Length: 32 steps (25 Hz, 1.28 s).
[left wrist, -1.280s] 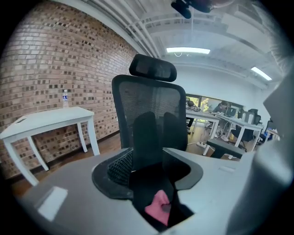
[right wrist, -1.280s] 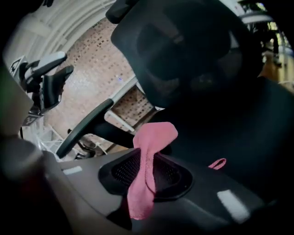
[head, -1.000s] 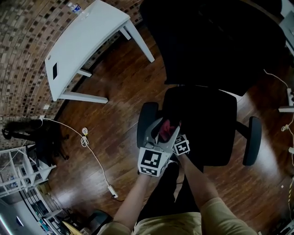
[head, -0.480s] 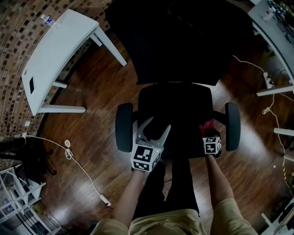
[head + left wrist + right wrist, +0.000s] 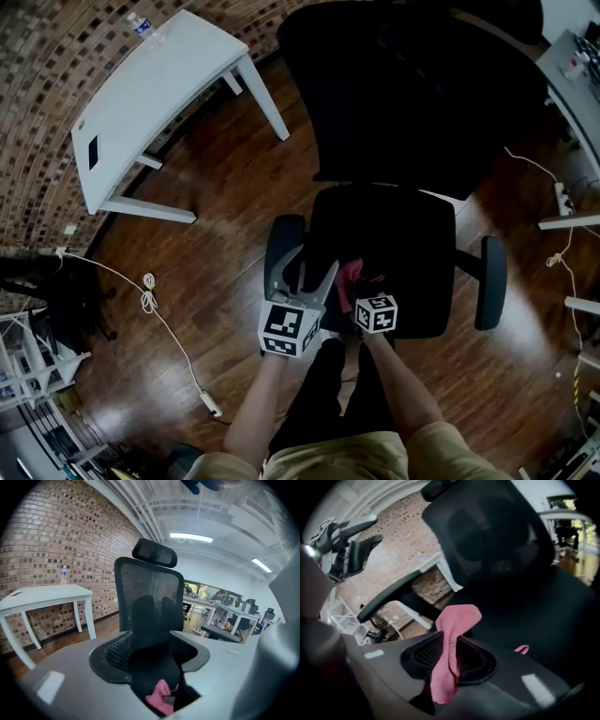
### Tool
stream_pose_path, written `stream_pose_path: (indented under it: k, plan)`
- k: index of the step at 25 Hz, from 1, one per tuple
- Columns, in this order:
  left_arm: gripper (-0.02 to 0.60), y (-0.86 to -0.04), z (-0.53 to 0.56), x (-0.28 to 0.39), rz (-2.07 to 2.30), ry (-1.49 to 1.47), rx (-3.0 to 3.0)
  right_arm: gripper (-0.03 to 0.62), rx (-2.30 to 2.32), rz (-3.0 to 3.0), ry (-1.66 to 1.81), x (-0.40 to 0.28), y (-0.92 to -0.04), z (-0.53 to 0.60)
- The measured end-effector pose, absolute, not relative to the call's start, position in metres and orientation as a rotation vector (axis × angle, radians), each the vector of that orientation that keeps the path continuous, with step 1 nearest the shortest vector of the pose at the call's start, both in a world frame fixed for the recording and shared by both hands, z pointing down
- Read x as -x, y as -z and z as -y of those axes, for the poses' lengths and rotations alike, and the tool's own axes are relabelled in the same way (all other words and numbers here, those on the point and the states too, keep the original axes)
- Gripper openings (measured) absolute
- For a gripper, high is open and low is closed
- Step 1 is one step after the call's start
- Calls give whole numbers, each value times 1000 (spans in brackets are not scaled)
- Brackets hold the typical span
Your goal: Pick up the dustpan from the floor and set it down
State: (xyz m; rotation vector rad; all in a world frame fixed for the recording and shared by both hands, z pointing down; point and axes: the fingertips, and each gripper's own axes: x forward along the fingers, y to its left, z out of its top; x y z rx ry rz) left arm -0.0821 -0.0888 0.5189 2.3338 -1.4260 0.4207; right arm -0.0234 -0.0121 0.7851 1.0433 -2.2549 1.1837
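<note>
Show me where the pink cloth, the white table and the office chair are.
pink cloth point(image 5: 449, 644): right gripper view, folded middle.
white table point(image 5: 159, 94): head view, tabletop.
office chair point(image 5: 384, 248): head view, seat.

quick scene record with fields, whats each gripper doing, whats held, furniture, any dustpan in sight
left gripper: over the chair seat, jaws apart and closing, nothing pressed between them
right gripper: shut on pink cloth
pink cloth: pinched, its free end flopped over the jaws
office chair: black, directly below both grippers
white table: by the brick wall, water bottle on top
floor: dark wood, white cable lying left of the chair
dustpan: in no view
</note>
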Motion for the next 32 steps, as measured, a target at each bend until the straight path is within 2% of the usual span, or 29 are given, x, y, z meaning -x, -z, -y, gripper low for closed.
stream_pose_path:
  k: [4, 6, 9, 12, 18, 20, 22, 27, 29, 32]
  plan:
    - [216, -523, 77, 102, 1448, -433, -2306, 84, -776, 2351, -1208, 146, -779, -8]
    - [213, -528, 68, 108, 1448, -444, -2298, 84, -734, 2313, -1239, 167, -792, -21]
    - [213, -528, 60, 111, 1448, -439, -2295, 83, -755, 2309, -1171, 153, -802, -21]
    - [213, -521, 61, 106, 1426, -406, -2301, 83, -933, 2176, -1086, 68, -821, -14]
    - [212, -519, 75, 76, 1364, -355, -2330, 81, -1329, 1808, -958, -182, -830, -4]
    - [212, -520, 81, 63, 1341, -350, -2348, 81, -1378, 1745, -899, -236, -820, -2]
    - [210, -521, 87, 58, 1330, -351, -2359, 81, -1400, 1730, -915, -257, -814, 3]
    - [210, -518, 91, 63, 1358, -364, -2347, 83, -1517, 1646, -1076, -246, -815, 2]
    - [207, -516, 90, 71, 1386, -379, -2341, 83, -1527, 1701, -1208, -206, -817, -1]
    - [206, -514, 87, 93, 1456, -410, -2320, 83, -1440, 1869, -1317, -109, -812, -3]
